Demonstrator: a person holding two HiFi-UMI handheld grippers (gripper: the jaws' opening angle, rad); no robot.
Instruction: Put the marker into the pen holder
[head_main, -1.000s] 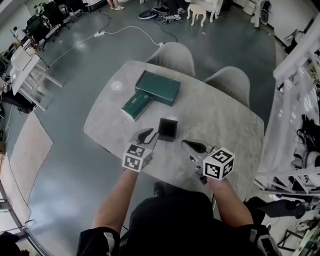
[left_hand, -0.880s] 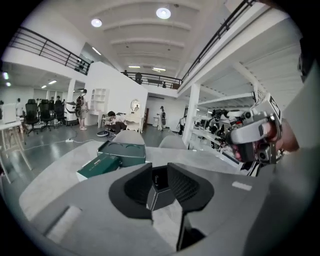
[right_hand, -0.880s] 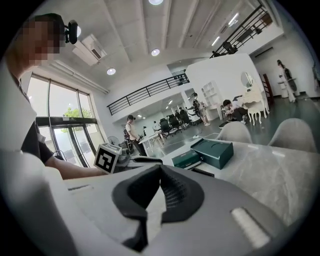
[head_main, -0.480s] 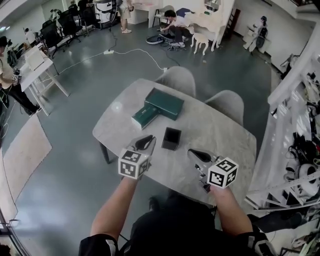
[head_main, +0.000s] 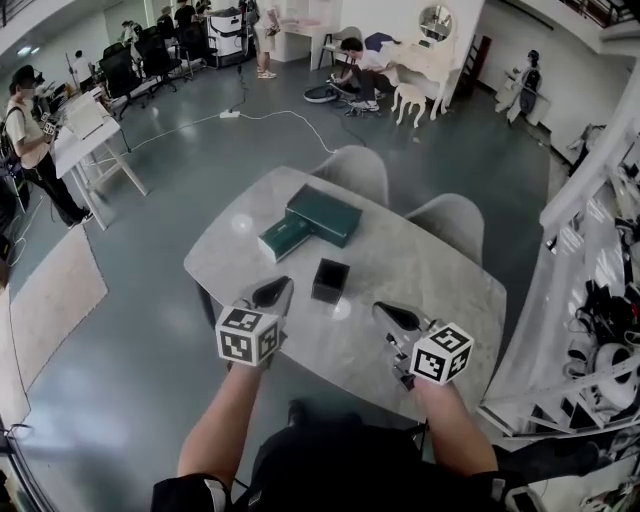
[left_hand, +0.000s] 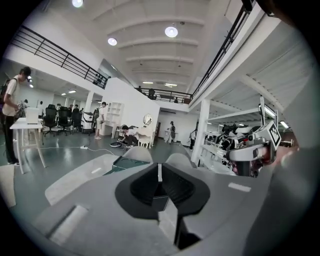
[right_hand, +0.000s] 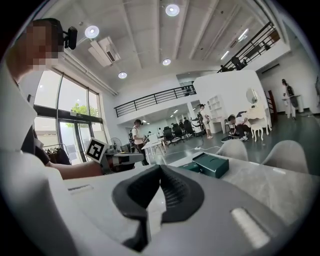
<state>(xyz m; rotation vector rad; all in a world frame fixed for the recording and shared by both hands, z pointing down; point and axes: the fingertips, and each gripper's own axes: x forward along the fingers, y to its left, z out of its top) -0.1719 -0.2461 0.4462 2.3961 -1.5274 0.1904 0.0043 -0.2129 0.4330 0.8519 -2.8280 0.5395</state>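
A black square pen holder stands open-topped near the middle of the grey marble table. I cannot find a marker in any view. My left gripper hovers just left of the holder, jaws shut with nothing between them. To the holder's right, my right gripper is held over the table's near edge, shut and empty. In the left gripper view the left gripper has its black pads pressed together. The right gripper looks the same in its own view.
A large green box and a smaller green box lie at the table's far left. Two grey chairs stand behind the table. A white shelf rack stands at the right; people and desks are far off.
The head view has lifted, showing more of the room. Both grippers stay shut; the left one has drifted slightly left, away from the holder.
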